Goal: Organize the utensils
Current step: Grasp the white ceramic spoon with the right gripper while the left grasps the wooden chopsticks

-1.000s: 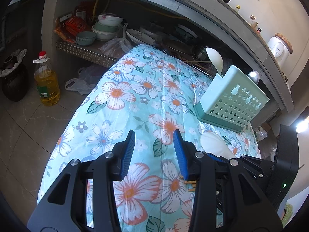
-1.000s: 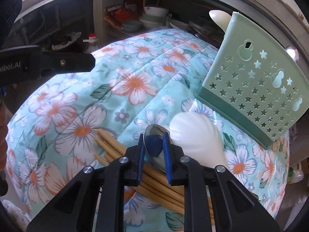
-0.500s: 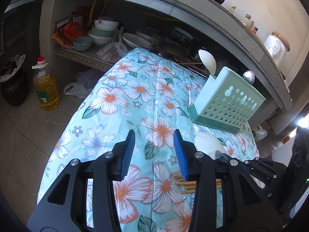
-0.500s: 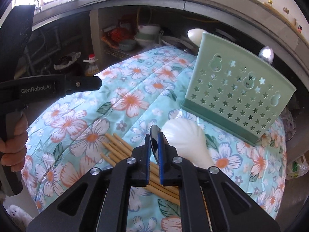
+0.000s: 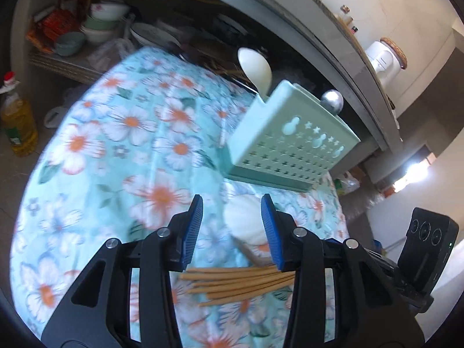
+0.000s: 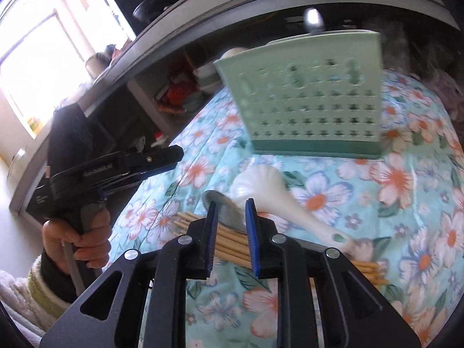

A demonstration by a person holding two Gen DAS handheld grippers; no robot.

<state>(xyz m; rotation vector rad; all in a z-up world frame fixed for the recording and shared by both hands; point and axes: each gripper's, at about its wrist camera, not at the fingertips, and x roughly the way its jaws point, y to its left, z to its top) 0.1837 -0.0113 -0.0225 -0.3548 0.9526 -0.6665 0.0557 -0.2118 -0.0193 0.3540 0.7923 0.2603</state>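
A green perforated utensil holder (image 5: 293, 142) (image 6: 307, 98) stands on the floral cloth, with a white spoon (image 5: 256, 68) and a metal spoon (image 5: 332, 101) upright in it. In front of it lie a white scoop (image 6: 266, 192) (image 5: 246, 220), a metal spoon (image 6: 224, 210) and a bundle of wooden chopsticks (image 5: 240, 282) (image 6: 232, 239). My right gripper (image 6: 231, 226) is open, its fingers either side of the metal spoon's bowl, which lies on the chopsticks. My left gripper (image 5: 232, 226) is open and empty above the scoop and chopsticks.
The table edge drops to a tiled floor with an oil bottle (image 5: 17, 124) at the left. A shelf under the counter holds bowls (image 5: 101, 26) and plates behind the table. The left gripper's body and the hand holding it (image 6: 78, 232) show at the left of the right wrist view.
My right gripper, shut on the metal spoon half a second ago, has opened and the spoon now lies on the chopsticks. Both grippers have swung, the left one toward the chopsticks.
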